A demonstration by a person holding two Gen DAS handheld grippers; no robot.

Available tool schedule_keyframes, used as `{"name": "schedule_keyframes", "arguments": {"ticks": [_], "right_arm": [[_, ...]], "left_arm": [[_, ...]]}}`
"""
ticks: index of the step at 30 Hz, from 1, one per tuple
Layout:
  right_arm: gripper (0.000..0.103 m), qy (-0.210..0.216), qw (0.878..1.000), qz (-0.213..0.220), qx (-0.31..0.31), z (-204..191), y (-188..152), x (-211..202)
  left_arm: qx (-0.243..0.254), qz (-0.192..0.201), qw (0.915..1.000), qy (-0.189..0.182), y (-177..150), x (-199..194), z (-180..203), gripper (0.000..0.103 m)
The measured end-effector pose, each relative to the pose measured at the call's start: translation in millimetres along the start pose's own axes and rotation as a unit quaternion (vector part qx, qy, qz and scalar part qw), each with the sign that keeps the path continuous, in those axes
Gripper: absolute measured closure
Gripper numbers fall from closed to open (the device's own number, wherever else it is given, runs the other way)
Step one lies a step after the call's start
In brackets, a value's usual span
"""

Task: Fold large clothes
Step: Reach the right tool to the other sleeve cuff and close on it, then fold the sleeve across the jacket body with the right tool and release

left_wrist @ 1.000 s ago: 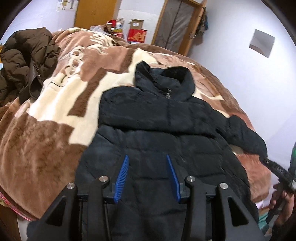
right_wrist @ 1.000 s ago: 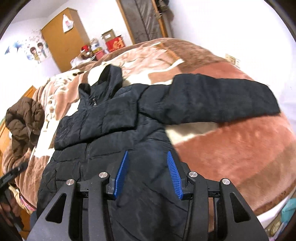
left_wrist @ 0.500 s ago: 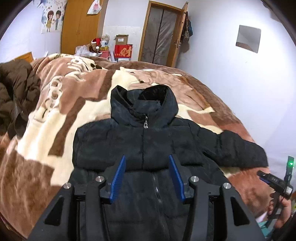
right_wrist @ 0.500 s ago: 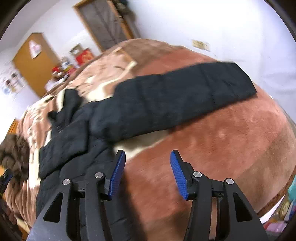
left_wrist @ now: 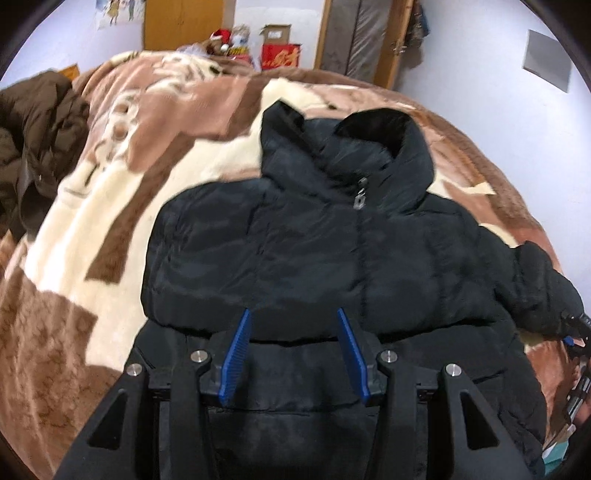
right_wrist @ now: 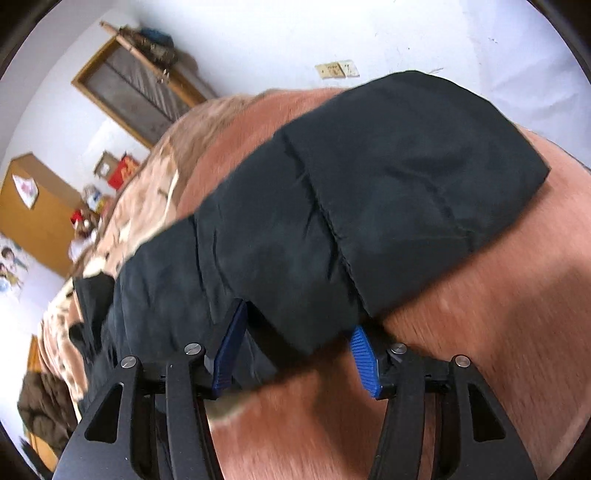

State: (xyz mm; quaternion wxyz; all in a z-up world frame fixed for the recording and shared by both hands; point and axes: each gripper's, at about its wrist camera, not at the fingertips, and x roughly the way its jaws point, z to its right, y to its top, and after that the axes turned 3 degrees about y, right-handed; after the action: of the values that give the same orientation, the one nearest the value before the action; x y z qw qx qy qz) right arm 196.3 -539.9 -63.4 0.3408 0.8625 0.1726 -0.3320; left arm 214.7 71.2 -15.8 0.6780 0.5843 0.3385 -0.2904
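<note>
A black puffer jacket (left_wrist: 332, 251) lies front up on the bed, collar (left_wrist: 369, 147) toward the far wall. One sleeve is folded across the chest. The other sleeve (right_wrist: 369, 206) stretches out over the blanket to the right. My left gripper (left_wrist: 291, 317) is open and empty, hovering above the jacket's lower body. My right gripper (right_wrist: 295, 325) is open, low at the near edge of the outstretched sleeve, with the sleeve's edge lying between the blue pads (right_wrist: 364, 350). The right gripper also shows at the right edge of the left wrist view (left_wrist: 574, 332).
A brown and cream fleece blanket (left_wrist: 110, 192) covers the bed. A brown coat (left_wrist: 33, 140) is piled at the left edge. A wooden wardrobe (left_wrist: 184, 22), boxes (left_wrist: 280, 51) and a door (left_wrist: 362, 37) stand behind the bed. A white wall (right_wrist: 406, 33) runs along the right side.
My right gripper swung right and dropped down to the outstretched sleeve, which now fills its view. My left gripper shifted slightly over the jacket body and stayed open.
</note>
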Motion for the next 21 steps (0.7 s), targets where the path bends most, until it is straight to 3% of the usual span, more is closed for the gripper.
{"name": "schedule_keyframes", "arguments": {"ticks": [6, 7, 8, 10, 15, 21], "right_arm": [[0.051, -0.004, 0.999, 0.03, 0.024, -4.5, 7.5, 3.3], [0.069, -0.008, 0.999, 0.033, 0.021, -6.2, 7.8, 1.3], [0.079, -0.009, 0.999, 0.031, 0.019, -9.3, 8.2, -1.8], [0.089, -0.01, 0.999, 0.035, 0.001, -23.4, 7.5, -13.3], [0.091, 0.014, 0.996, 0.055, -0.067, -81.1, 8.8, -52.3], [0.091, 0.092, 0.981, 0.074, -0.155, -181.7, 3.8, -102.8]], "left_arm": [[-0.015, -0.018, 0.9997, 0.001, -6.7, 15.7, -11.5, 0.053], [-0.013, -0.018, 0.9997, 0.001, -7.5, 15.1, -12.7, 0.053], [-0.012, -0.018, 0.9998, 0.001, -7.5, 13.9, -14.0, 0.053], [-0.012, -0.016, 0.9998, -0.001, -7.8, 10.2, -17.1, 0.053], [-0.012, -0.001, 0.9999, -0.001, -2.9, -3.8, -25.6, 0.053], [-0.011, 0.02, 0.9997, -0.004, 10.1, -24.3, -35.4, 0.053]]}}
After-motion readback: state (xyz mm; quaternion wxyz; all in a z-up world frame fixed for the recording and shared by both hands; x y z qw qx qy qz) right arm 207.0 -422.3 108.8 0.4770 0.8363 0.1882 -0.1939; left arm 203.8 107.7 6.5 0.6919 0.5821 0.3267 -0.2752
